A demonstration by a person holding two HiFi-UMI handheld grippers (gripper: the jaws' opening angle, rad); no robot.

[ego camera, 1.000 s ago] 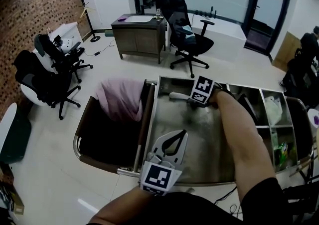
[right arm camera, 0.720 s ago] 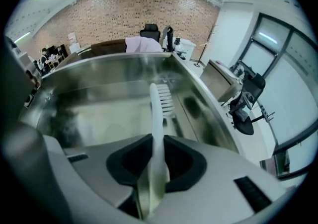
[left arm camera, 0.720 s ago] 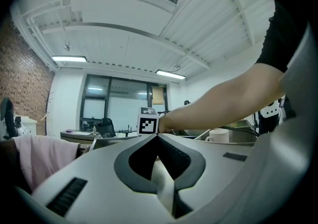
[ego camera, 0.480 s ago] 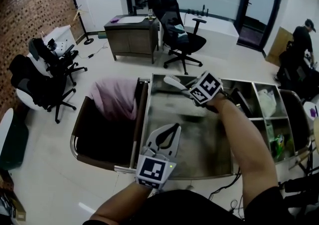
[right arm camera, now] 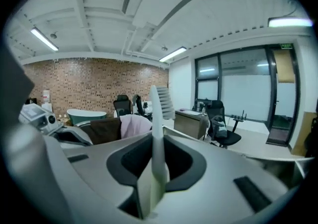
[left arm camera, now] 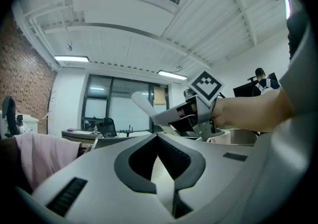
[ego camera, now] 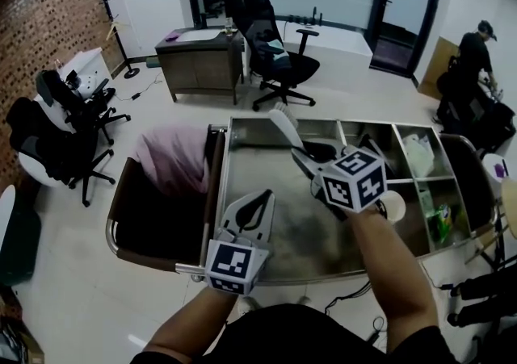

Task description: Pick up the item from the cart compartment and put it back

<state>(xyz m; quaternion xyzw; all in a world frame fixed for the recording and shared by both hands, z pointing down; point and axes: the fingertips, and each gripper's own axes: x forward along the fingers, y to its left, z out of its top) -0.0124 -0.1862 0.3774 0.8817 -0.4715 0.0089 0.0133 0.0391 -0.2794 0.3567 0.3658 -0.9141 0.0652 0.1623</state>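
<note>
Brush (ego camera: 282, 122) now higher, in right tongs (ego camera: 302, 159)

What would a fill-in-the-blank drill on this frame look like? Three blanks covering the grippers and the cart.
1. The right gripper is shut on the white brush by its ____, with the bristles pointing away.
2. The left gripper holds nothing; its jaws are ____.
3. The cloth in the brown bag at the end of the cart is ____.

Missing words: handle; shut; pink
</note>
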